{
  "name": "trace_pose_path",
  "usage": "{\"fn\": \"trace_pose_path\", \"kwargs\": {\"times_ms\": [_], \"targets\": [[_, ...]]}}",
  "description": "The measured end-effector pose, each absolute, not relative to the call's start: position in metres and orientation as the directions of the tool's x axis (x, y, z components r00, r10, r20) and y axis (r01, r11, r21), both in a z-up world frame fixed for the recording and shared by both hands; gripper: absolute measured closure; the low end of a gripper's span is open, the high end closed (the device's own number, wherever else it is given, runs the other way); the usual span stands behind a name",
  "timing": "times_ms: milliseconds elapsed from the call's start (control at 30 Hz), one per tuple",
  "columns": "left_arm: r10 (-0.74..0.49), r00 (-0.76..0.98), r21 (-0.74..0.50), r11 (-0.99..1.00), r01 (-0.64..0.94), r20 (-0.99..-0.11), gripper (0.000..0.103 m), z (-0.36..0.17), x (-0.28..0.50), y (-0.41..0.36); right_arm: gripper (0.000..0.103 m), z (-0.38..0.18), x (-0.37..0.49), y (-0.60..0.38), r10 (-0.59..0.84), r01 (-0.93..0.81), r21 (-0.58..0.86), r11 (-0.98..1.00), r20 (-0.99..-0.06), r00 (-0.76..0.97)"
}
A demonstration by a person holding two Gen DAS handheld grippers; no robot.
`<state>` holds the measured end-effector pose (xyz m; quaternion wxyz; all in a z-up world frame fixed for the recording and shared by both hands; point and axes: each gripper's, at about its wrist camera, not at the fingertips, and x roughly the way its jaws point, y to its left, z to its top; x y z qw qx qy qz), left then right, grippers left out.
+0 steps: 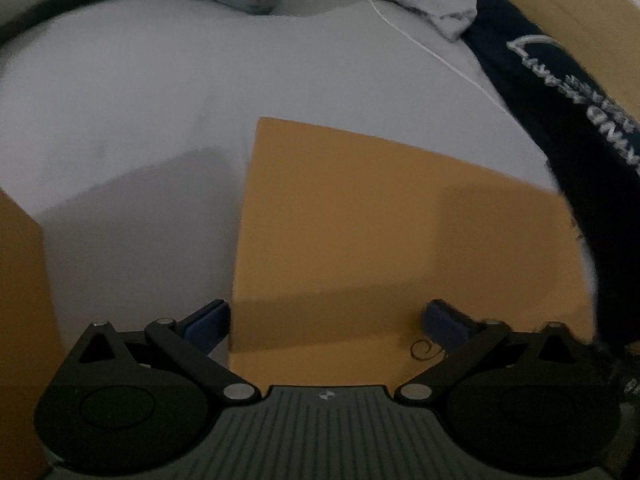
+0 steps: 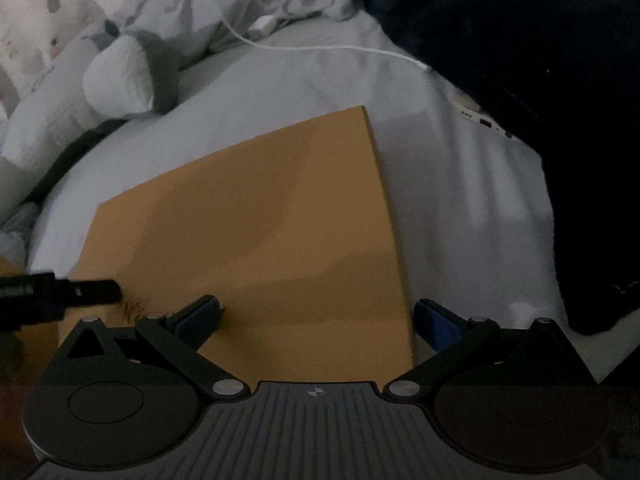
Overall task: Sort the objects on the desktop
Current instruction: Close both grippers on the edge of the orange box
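Both the left gripper (image 1: 326, 322) and right gripper (image 2: 318, 318) are held released, nothing grasped. A tan board (image 2: 256, 224) is laid on the grey bed (image 1: 140, 100), a cable (image 2: 340, 49) at twelve o'clock. Sorting is judged barely begun.

A plain ochre-brown flat cardboard board (image 2: 256, 232) lies on a pale grey bed sheet (image 1: 132, 92), with no print on either. Far right, a dark navy fabric garment (image 2: 520, 80) carries white lettering. A thin white cable (image 2: 332, 49) crosses the sheet at the far side. Far left, the crumpled white bedding (image 2: 44, 40) shows grey spots. Each gripper is black with blue pads: the left gripper (image 1: 326, 322) and the right gripper (image 2: 318, 318) alike.
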<state>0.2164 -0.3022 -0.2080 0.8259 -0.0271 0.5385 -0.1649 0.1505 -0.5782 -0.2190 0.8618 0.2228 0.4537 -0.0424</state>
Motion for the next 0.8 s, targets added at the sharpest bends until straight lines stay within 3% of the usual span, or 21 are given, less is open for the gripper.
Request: {"fn": "trace_pose_path", "kwargs": {"times_ms": [333, 800], "targets": [[-0.294, 0.388, -0.218, 0.949, 0.227, -0.874, 0.000, -0.188, 0.209, -0.303, 0.000, -0.203, 0.151, -0.573, 0.097, 0.311, 0.326, 0.893, -0.812, 0.575], [-0.357, 0.527, -0.272, 0.933, 0.234, -0.771, 0.000, -0.082, 0.193, -0.276, 0.000, -0.082, 0.137, -0.560, 0.050, 0.287, 0.303, 0.909, -0.761, 0.647]]}}
